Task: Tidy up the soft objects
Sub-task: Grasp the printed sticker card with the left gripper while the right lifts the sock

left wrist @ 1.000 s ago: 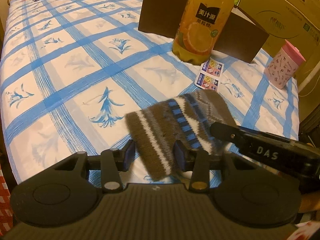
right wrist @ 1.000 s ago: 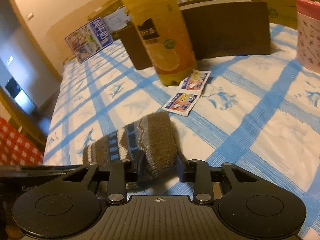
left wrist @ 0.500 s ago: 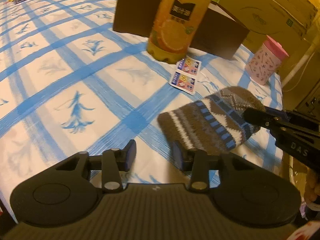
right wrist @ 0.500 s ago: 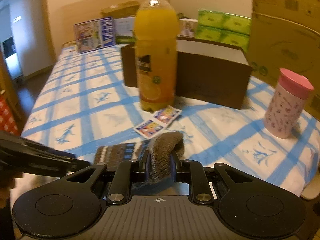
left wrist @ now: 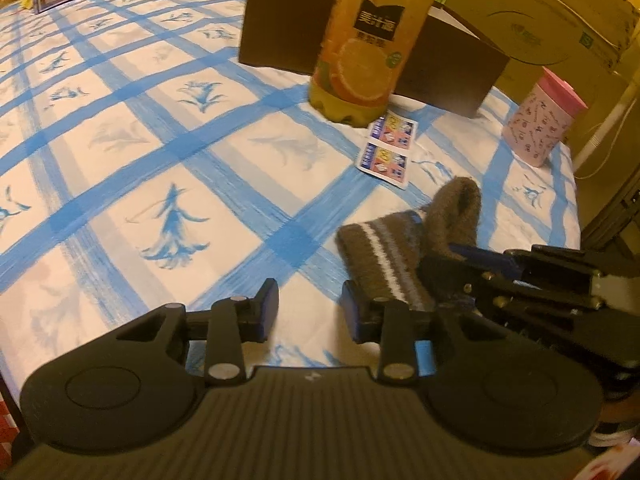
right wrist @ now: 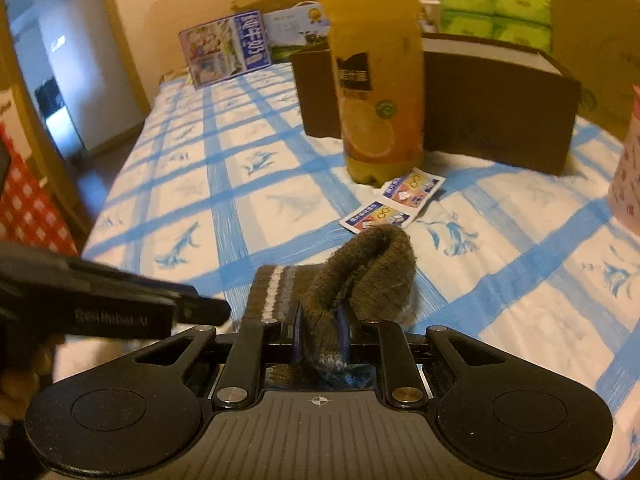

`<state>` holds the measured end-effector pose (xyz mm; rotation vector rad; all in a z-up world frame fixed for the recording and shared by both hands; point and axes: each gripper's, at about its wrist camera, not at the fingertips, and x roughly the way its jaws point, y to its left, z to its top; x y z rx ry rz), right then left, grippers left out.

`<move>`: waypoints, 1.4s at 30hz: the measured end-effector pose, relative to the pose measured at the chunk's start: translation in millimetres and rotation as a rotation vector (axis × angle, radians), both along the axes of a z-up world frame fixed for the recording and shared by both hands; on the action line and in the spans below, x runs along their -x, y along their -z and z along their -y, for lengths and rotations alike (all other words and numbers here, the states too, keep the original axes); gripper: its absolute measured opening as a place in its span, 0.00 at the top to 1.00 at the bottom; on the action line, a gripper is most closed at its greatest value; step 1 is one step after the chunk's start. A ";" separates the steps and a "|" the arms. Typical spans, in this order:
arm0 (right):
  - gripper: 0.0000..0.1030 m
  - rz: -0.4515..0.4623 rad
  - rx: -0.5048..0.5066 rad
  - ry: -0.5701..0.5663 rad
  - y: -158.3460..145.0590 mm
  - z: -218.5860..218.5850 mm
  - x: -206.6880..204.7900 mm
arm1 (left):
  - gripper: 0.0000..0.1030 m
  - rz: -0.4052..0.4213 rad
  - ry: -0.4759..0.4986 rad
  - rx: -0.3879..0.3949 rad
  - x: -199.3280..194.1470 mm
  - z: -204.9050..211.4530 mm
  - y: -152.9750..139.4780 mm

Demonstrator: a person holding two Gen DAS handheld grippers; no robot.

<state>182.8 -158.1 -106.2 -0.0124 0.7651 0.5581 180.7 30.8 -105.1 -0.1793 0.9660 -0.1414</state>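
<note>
Moved: sock (right wrist: 356,276) gone from left tongs (left wrist: 310,312), now spread, empty.
Right tongs (right wrist: 320,336): just closed, pinching sock's fold, probably for folding.

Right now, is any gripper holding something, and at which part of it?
The right gripper is shut on the sock, pinching its plain brown end, which has folded up. The left gripper is open and holds nothing.

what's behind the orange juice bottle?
A dark brown open-top box stands directly behind the orange juice bottle; the bottle covers its middle and its inside is not visible. Farther back are green packs and a cardboard carton.
</note>
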 end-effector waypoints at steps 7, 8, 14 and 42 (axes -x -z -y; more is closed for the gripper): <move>0.31 0.036 0.043 -0.152 4.1 -12.9 14.7 | 0.70 0.003 -0.024 -0.021 1.5 -7.4 -1.2; 0.30 0.055 0.077 -0.172 5.9 -17.9 17.7 | 0.70 0.003 -0.029 -0.025 1.7 -8.7 -1.3; 0.28 0.176 0.254 -0.222 25.0 -38.3 27.5 | 0.70 -0.002 -0.051 -0.034 2.9 -13.3 -2.1; 0.71 0.237 0.157 0.177 -3.9 100.5 -68.1 | 0.46 0.118 0.172 -0.090 -102.5 85.5 -1.1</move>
